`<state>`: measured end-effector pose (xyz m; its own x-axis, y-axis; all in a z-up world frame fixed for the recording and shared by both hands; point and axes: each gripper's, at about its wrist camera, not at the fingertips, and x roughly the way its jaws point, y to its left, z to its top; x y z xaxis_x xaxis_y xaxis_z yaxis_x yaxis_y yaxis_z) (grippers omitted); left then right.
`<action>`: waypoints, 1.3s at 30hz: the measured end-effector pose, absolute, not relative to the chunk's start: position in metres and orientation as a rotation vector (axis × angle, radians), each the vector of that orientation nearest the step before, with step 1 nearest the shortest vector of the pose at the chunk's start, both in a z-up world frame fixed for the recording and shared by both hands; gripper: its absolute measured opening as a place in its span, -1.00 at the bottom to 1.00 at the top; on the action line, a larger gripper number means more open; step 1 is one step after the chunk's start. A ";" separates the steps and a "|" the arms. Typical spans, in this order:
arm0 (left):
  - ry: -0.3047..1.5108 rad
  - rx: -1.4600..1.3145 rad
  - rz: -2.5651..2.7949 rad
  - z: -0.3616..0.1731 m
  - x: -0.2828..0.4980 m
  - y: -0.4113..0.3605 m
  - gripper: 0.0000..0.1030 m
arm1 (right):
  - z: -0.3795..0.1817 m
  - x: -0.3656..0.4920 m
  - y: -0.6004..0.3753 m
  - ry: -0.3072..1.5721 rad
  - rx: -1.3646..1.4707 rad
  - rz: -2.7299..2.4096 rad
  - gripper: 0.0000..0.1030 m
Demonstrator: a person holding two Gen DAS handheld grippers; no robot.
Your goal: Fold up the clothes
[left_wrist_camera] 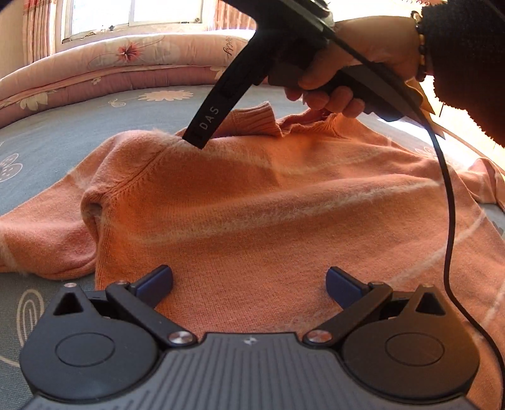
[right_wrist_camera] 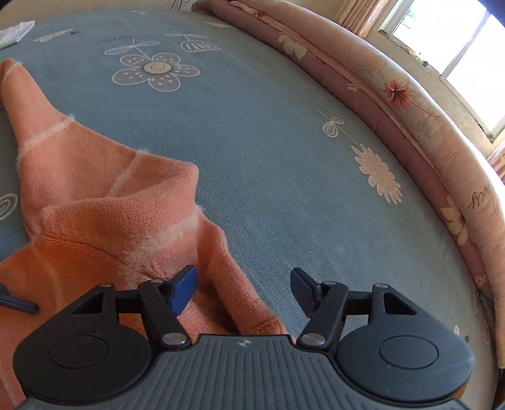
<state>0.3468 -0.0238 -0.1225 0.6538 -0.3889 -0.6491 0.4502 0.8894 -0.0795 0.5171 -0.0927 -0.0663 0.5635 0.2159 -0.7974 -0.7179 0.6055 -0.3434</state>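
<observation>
An orange knit sweater point(left_wrist_camera: 252, 195) with pale fuzzy stripes lies spread on a blue-grey flowered bedsheet point(left_wrist_camera: 63, 132). Its ribbed collar point(left_wrist_camera: 262, 121) is at the far side and one sleeve point(left_wrist_camera: 34, 243) trails left. My left gripper point(left_wrist_camera: 249, 284) hovers open over the sweater's lower body, with nothing between its pads. A hand point(left_wrist_camera: 347, 63) in a dark sleeve holds the other gripper's handle above the collar. In the right wrist view my right gripper point(right_wrist_camera: 243, 290) stands open at the sweater's point(right_wrist_camera: 104, 202) edge; a ridge of knit lies between the jaws, not pinched. A sleeve point(right_wrist_camera: 38, 120) runs up and left.
A rolled pink floral quilt point(left_wrist_camera: 126, 63) point(right_wrist_camera: 410, 104) lines the bed's far edge under a window point(left_wrist_camera: 126, 15). A black cable point(left_wrist_camera: 448, 205) hangs down the right side. A white item point(right_wrist_camera: 15, 31) lies at the far left corner. Bare sheet point(right_wrist_camera: 284, 157) stretches right of the sweater.
</observation>
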 end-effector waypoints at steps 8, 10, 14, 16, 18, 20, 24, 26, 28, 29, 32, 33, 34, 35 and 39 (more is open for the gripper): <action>0.713 0.090 -0.481 -0.123 0.347 -0.024 0.99 | -0.085 0.526 -0.085 0.890 -0.752 0.673 -0.78; 0.712 0.090 -0.481 -0.124 0.347 -0.024 0.99 | -0.086 0.520 -0.082 0.858 -0.786 0.648 -0.87; 0.712 0.092 -0.480 -0.124 0.347 -0.025 0.99 | -0.074 0.526 -0.080 0.760 -0.776 0.550 -0.88; 0.712 0.093 -0.479 -0.124 0.348 -0.026 0.99 | -0.068 0.531 -0.080 0.721 -0.765 0.510 -0.88; 0.711 0.093 -0.479 -0.125 0.347 -0.026 0.99 | -0.066 0.538 -0.079 0.708 -0.762 0.486 -0.88; 0.710 0.092 -0.480 -0.125 0.346 -0.026 0.99 | -0.067 0.544 -0.077 0.699 -0.773 0.470 -0.88; 0.709 0.089 -0.481 -0.125 0.345 -0.025 0.99 | -0.082 0.558 -0.071 0.699 -0.776 0.451 -0.88; 0.709 0.089 -0.482 -0.125 0.345 -0.025 0.99 | -0.092 0.562 -0.069 0.703 -0.753 0.444 -0.87; 0.709 0.090 -0.482 -0.125 0.346 -0.026 0.99 | -0.099 0.564 -0.069 0.727 -0.733 0.437 -0.78; 0.709 0.090 -0.483 -0.125 0.346 -0.025 0.99 | -0.099 0.563 -0.070 0.723 -0.726 0.431 -0.78; 0.709 0.088 -0.484 -0.125 0.346 -0.025 0.99 | -0.082 0.549 -0.078 0.680 -0.685 0.432 -0.40; 0.710 0.087 -0.485 -0.125 0.345 -0.025 0.99 | -0.073 0.543 -0.082 0.662 -0.666 0.437 -0.30; 0.711 0.087 -0.486 -0.125 0.345 -0.025 0.99 | -0.062 0.535 -0.088 0.647 -0.647 0.445 -0.27; 0.711 0.087 -0.486 -0.124 0.346 -0.024 0.99 | -0.050 0.526 -0.096 0.633 -0.629 0.455 -0.27; 0.710 0.086 -0.487 -0.124 0.347 -0.024 0.99 | -0.013 0.495 -0.145 0.582 -0.627 0.434 0.09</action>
<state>0.3470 -0.0237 -0.1242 0.6520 -0.4002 -0.6440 0.4572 0.8851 -0.0871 0.4946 -0.1449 -0.0127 0.7560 0.2017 -0.6228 -0.5393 0.7311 -0.4179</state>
